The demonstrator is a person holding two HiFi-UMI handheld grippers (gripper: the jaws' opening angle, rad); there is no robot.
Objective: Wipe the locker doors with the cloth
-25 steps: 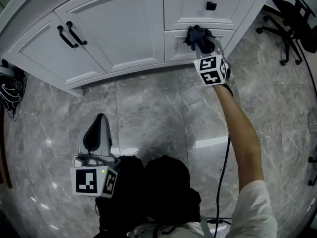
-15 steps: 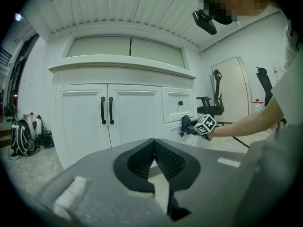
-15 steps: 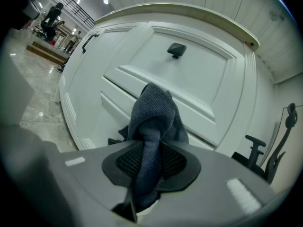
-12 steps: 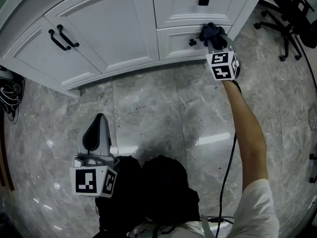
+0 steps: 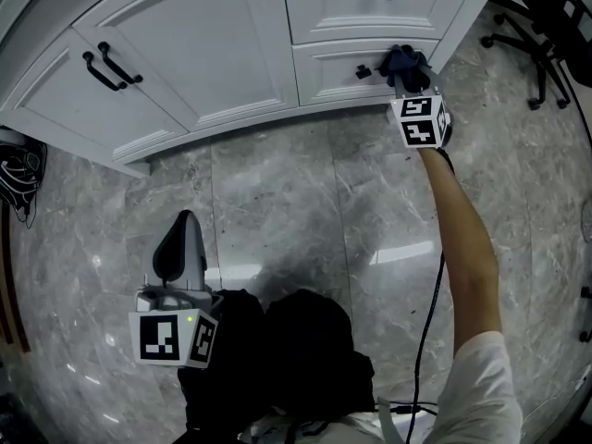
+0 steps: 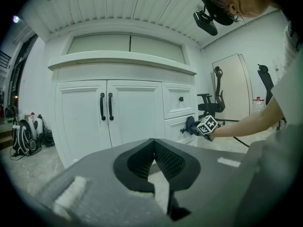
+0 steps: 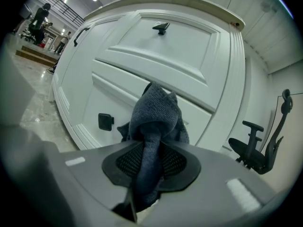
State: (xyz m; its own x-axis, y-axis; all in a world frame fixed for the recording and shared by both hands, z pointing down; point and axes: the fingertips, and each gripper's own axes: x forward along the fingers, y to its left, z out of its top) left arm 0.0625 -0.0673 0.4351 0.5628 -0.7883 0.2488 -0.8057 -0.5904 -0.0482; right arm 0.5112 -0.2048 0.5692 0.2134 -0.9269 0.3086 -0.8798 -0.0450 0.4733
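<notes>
Wiping looks to be in mid-course. The right gripper [image 5: 405, 75] holds the dark blue-grey, ribbed-knit cloth [image 5: 402, 60] at the right end of the white panelled lower drawer front [image 5: 328, 66], just right of its small black square knob [image 5: 363, 71]. From the head view the cloth seems to lie against the panel, but actual contact can't be confirmed. No streaks, damp patches or dirt show anywhere on the white cabinet, so what's already done can't be read off the surface. My guess is that this drawer is the current patch. The upper drawer front [image 5: 342, 7] and the two tall white doors with black bar handles [image 5: 190, 49] may be done or may be left, with no way to tell.

Right gripper view: the jaws pinch the cloth [image 7: 154, 115] at its middle. A thick fold runs down between the pads, and the rest bunches up past the tips into a rounded hump w/ loose lobes at each side — soft, limp, no flat wiping face. It covers part of the lower drawer panel [image 7: 111, 96].

The left gripper [image 6: 153, 157] is well away from the cabinet, low over the grey marble floor [image 5: 277, 211]. Its pads are pressed together w/ nothing between them — idle.
</notes>
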